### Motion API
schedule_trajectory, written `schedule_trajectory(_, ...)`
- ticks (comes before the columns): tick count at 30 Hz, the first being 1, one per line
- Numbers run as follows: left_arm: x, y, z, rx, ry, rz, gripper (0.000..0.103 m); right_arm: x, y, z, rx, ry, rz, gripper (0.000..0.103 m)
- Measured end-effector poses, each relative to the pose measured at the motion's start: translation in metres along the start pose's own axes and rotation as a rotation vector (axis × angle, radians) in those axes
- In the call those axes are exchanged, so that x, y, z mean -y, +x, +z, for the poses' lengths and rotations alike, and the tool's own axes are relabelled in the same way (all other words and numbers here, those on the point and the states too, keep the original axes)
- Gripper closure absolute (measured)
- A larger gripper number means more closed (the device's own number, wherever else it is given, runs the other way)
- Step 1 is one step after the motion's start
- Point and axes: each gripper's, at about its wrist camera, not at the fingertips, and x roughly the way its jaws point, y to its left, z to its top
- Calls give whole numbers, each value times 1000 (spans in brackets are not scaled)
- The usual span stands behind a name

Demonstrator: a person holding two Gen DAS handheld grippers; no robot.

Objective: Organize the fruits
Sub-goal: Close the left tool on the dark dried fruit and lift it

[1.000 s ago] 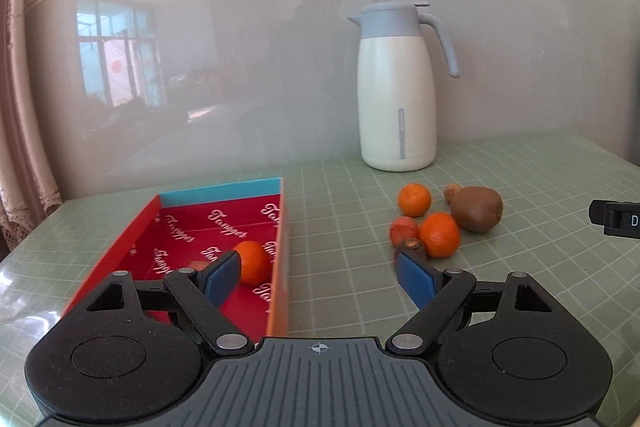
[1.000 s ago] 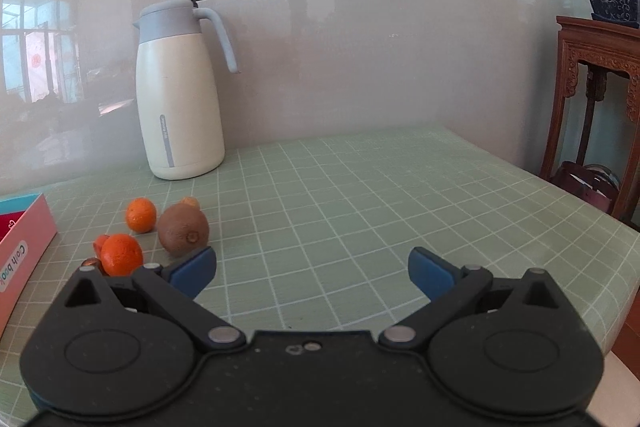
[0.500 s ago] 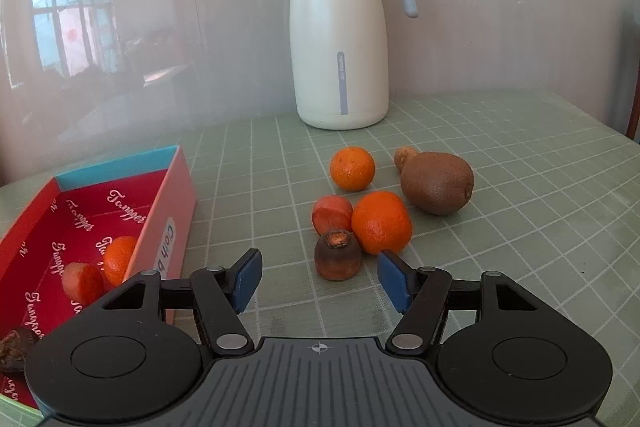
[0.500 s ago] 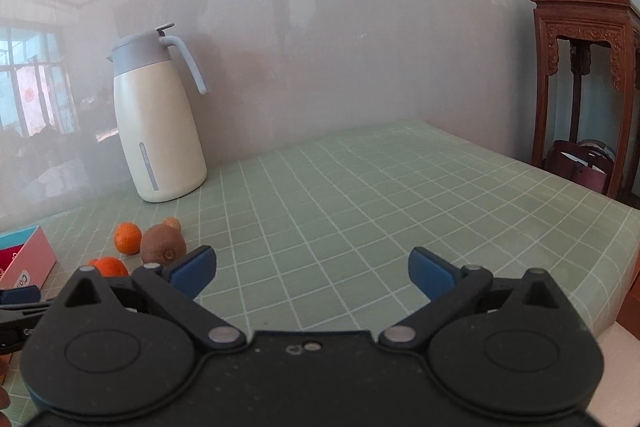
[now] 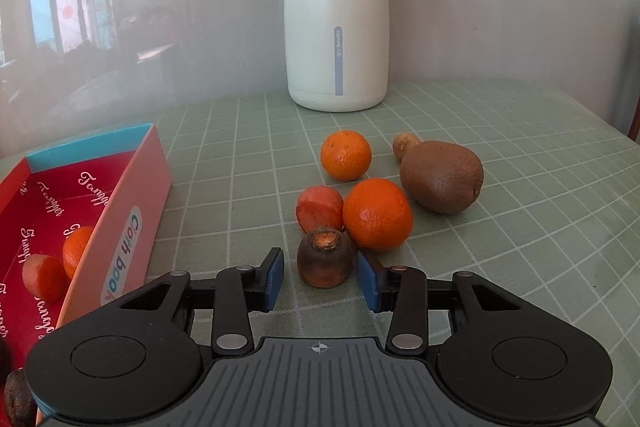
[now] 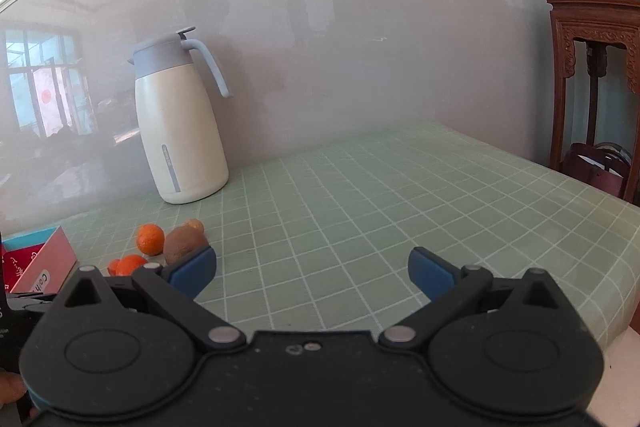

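Observation:
My left gripper (image 5: 322, 279) is open, its blue pads on either side of a dark brown fruit (image 5: 325, 258) on the table, not touching it. Behind that fruit lie a reddish fruit (image 5: 318, 207), two oranges (image 5: 378, 214) (image 5: 345, 155), a kiwi (image 5: 442, 182) and a small tan fruit (image 5: 403, 146). The red-lined box (image 5: 120, 227) at left holds an orange (image 5: 76, 247), a reddish fruit (image 5: 43, 277) and a dark fruit (image 5: 16, 399). My right gripper (image 6: 312, 265) is open and empty above bare table; the fruit pile, with the kiwi (image 6: 182, 245), lies to its left.
A white thermos jug (image 5: 338, 19) stands against the wall behind the fruit, also in the right wrist view (image 6: 180, 131). A wooden stand (image 6: 596, 75) with a potted plant is past the table's right edge. The green checked table (image 6: 380, 195) runs right.
My left gripper moved right from over the box to the fruit pile and narrowed around the dark fruit. My right gripper lifted and pulled back a little, still open.

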Motion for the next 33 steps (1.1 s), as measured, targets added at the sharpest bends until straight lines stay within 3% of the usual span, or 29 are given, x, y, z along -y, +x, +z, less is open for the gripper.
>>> schedule_trajectory(5,-1,0,-1,4,-16,-3,62,4,-1,-1,5,-1,-30,0)
schedule_trajectory(8,-2,-1,-2,5,-25,-9,72,6,-3,-1,16,-6,-60,0)
schedule_trajectory(15,-2,0,-1,4,-32,-8,72,6,-4,-3,34,-33,-153,0)
schedule_trajectory(33,-3,-2,-2,13,-58,-9,73,2,0,-4,14,-55,-138,0)
